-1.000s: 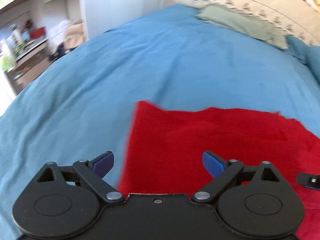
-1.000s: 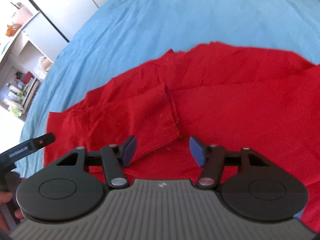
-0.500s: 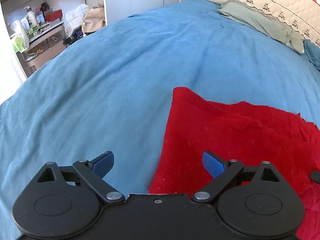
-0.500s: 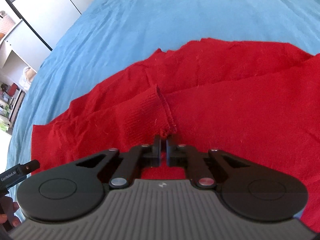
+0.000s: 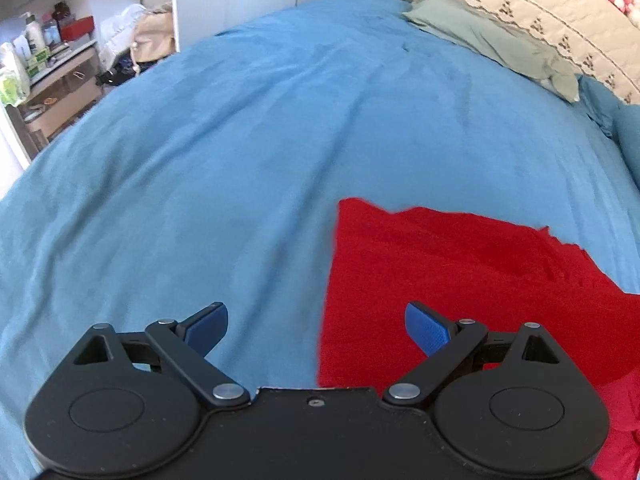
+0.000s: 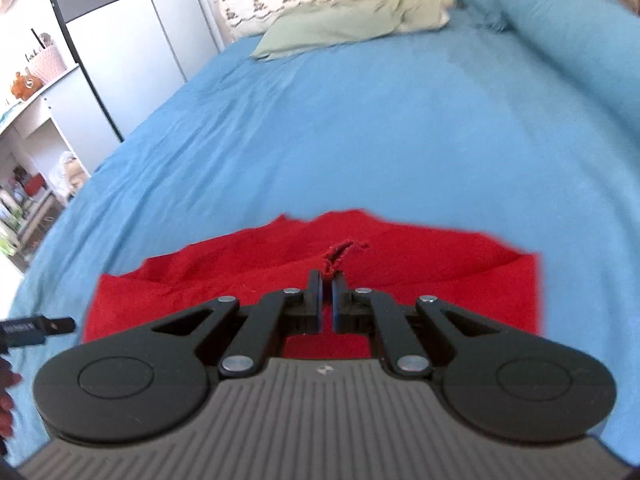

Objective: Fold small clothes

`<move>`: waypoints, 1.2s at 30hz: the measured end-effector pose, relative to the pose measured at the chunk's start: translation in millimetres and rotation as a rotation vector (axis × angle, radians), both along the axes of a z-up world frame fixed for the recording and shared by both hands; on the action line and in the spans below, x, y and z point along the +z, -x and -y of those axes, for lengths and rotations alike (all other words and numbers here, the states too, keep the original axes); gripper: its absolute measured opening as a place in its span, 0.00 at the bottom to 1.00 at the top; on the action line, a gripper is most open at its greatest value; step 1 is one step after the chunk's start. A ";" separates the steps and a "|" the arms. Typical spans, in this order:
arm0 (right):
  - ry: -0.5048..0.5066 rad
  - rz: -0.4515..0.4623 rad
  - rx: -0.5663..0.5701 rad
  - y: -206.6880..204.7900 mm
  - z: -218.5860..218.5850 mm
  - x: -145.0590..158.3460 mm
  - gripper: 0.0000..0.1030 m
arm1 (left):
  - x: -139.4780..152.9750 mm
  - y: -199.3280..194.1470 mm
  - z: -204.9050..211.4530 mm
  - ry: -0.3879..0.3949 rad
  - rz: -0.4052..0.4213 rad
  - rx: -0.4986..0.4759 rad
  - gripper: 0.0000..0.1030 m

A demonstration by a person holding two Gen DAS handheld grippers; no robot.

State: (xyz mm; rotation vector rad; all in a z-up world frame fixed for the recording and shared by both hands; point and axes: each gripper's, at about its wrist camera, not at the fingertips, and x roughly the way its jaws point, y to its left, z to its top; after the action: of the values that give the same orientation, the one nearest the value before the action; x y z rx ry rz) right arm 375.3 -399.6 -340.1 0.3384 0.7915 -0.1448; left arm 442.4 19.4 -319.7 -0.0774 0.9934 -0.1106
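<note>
On the blue bedspread (image 5: 248,168), near the foot end: red knit sweater (image 5: 452,280), spread out and rumpled, its straight left edge running between the fingers of the left hand-held gripper (image 5: 316,330). Left hand-held gripper's jaws spread wide, blue pads (image 5: 426,332) clear of the fabric, nothing between them but bedspread on one side and red knit on the other; whether hovering above or touching the cloth, impossible to tell. Right hand-held gripper (image 6: 327,280) clamped tight on the sweater's ribbed cuff (image 6: 340,254), a small pinch of red knit sticking up beyond the black fingertips, the rest of the garment lying in folds beneath and to both sides. At the left edge of the right wrist view, tip of the other tool and part of a hand (image 6: 8,392). Farther up the bed: sage-green pillow (image 6: 340,20) against a cream quilted headboard cover (image 5: 520,4) with a small embroidered motif, and a blue bolster (image 6: 560,20) at the right. Off the bed's left side: white shelves (image 5: 52,68) with bottles and boxes, somewhat blurred.
</note>
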 end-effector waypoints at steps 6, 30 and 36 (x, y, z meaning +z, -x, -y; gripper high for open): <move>0.059 -0.038 -0.074 23.6 50.0 -20.0 0.19 | -13.9 7.7 20.9 -0.015 -0.033 -0.023 0.95; 0.147 -0.209 -0.166 38.5 73.5 -62.7 0.83 | -51.2 14.1 21.0 -0.145 -0.114 0.095 0.95; 0.168 -0.072 -0.107 35.9 57.3 -35.4 0.97 | -16.8 18.8 40.5 -0.062 -0.045 -0.014 0.94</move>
State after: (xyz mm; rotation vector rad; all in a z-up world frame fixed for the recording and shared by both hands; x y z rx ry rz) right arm 339.4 -456.8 -375.5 0.2170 0.8264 -0.3233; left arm 423.6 -21.1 -336.5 -0.0165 1.0417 -0.0910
